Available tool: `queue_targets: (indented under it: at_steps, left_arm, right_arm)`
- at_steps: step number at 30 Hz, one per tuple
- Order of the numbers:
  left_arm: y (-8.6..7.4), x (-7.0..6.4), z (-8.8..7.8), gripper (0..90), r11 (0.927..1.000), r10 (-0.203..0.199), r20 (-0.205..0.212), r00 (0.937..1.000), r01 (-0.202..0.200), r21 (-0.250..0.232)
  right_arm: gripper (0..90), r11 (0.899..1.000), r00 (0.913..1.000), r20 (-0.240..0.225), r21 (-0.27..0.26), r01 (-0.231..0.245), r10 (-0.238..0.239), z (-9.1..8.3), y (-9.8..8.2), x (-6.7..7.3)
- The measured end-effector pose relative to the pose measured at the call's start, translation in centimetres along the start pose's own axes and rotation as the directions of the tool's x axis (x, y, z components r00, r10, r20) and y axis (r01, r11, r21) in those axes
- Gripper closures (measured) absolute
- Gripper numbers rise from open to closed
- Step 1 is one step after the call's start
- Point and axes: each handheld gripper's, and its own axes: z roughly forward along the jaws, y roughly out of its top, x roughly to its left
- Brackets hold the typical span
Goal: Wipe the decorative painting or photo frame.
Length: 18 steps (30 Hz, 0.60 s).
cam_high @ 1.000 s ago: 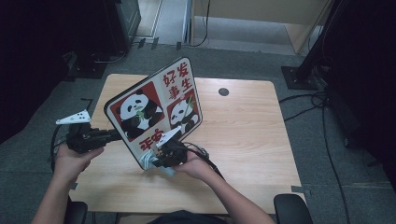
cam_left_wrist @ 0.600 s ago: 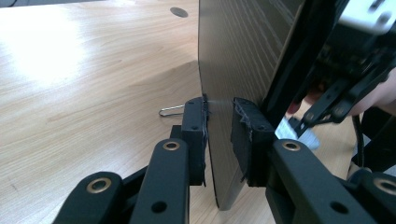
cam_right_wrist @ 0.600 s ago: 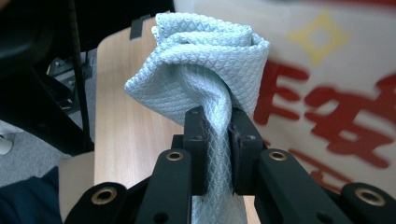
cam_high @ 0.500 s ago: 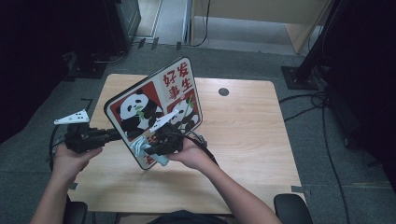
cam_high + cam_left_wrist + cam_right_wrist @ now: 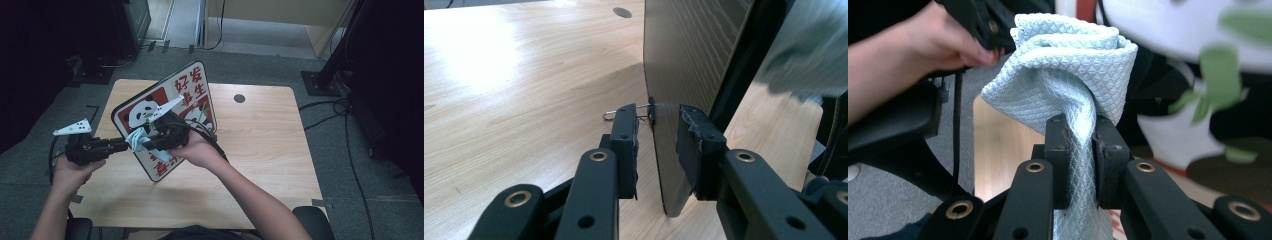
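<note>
Right gripper [image 5: 145, 142] risen up the panda board [image 5: 192, 95] since earlier, jaws pinching cloth [image 5: 1068, 65], left gripper [image 5: 656, 145] jaws just opening astride the upright board's edge.

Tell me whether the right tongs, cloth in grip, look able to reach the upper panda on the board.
Probably yes: the right tongs pinch the cloth against the board face, and nothing blocks the upper panda just above.

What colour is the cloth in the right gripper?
Pale mint-blue cloth, with a woven diamond texture; clearest in the right gripper view.
</note>
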Motion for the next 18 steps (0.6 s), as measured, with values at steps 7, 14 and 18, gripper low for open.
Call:
queue_targets:
  at_steps: [7,14,18]
  left_arm:
    - [-0.3,0.2,-0.8,70.4,0.9998,-0.008,-0.01,0.9999,0.008,-0.016]
    - [-0.8,0.4,-1.8,71.0,0.9988,-0.035,-0.024,0.9991,0.035,-0.033]
    - [-1.1,0.4,-2.3,71.2,0.9985,-0.038,-0.036,0.9986,0.036,-0.042]
  right_arm:
    - [80.0,0.999,0.9997,0.0,-0.024,0.025,-0.025,-0.8,3.1,1.1]
    - [80.0,0.998,0.9984,-0.017,-0.044,0.052,-0.053,-0.7,6.3,2.5]
    - [79.9,0.996,0.997,-0.013,-0.047,0.075,-0.076,-0.3,7.9,3.4]
